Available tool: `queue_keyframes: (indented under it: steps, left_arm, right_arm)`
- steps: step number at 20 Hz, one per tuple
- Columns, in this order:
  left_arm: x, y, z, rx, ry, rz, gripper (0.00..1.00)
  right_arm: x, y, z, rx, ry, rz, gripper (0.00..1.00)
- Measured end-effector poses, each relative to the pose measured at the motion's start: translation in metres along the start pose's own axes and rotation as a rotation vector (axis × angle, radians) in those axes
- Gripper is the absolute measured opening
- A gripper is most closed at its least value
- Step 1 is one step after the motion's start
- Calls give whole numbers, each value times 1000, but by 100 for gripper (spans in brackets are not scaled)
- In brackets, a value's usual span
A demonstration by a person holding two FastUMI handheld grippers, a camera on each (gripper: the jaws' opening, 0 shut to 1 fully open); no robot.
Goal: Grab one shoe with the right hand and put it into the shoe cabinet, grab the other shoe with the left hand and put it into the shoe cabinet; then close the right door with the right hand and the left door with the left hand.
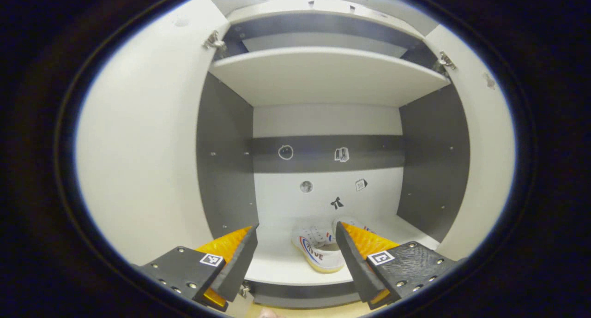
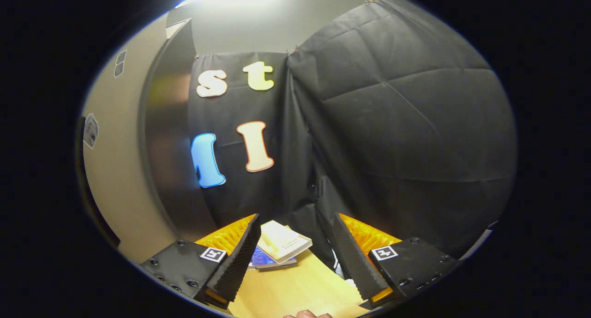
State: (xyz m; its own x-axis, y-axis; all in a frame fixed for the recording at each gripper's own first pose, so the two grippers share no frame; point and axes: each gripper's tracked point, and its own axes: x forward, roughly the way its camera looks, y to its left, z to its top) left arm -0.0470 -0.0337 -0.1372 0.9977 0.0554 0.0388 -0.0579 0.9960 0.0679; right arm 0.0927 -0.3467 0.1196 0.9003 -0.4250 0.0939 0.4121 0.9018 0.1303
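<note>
- Two doors stand swung wide on the shoe cabinet [image 1: 323,124]: the left door [image 1: 143,147] and the right door [image 1: 485,147] both show their pale inner faces, each hung on a metal hinge [image 1: 214,41] near the top corner.
- One wide shelf [image 1: 325,75] crosses the upper part of the cabinet, with dark side walls below it and a dark band across the pale back panel, where a few small stickers [image 1: 341,154] sit.
- Down on the bottom board [image 1: 272,262] lie the white shoes [image 1: 318,251], close together toward the middle and back, one with a red and blue stripe on its side; the second is partly hidden behind the finger in front of it.
- In the left gripper view, the left gripper [image 1: 295,235] points straight into the cabinet, its jaws spread wide and holding nothing, apart from the shoes.
- Over in the right gripper view, the right gripper [image 2: 295,225] faces the black cloth wall [image 2: 397,124], with a grey panel [image 2: 166,138] standing to its left; its jaws are likewise wide apart and empty.
- Below it runs a wooden tabletop [image 2: 295,285], and a small stack of books [image 2: 279,246] rests near the far edge.
- Smallest of all, a fingertip [image 2: 307,314] shows at the bottom edge of that view.
</note>
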Motion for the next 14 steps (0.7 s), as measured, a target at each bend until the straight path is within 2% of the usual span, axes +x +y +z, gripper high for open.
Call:
queue_keyframes:
  steps: [4, 7, 11, 14]
  left_arm:
    - [-64, 13, 20, 14, -74, 40, 97]
    - [-112, 20, 23, 12, -88, 64, 97]
    - [-161, 34, -12, -3, -68, 61, 97]
    - [-187, 40, -39, 2, -10, 45, 97]
  right_arm:
    - [-12, 24, 23, -20, -20, 58, 98]
    - [-24, 38, 31, 0, -30, 79, 98]
    - [-46, 58, 38, 44, -13, 96, 98]
    - [-66, 74, 43, 27, -17, 121, 98]
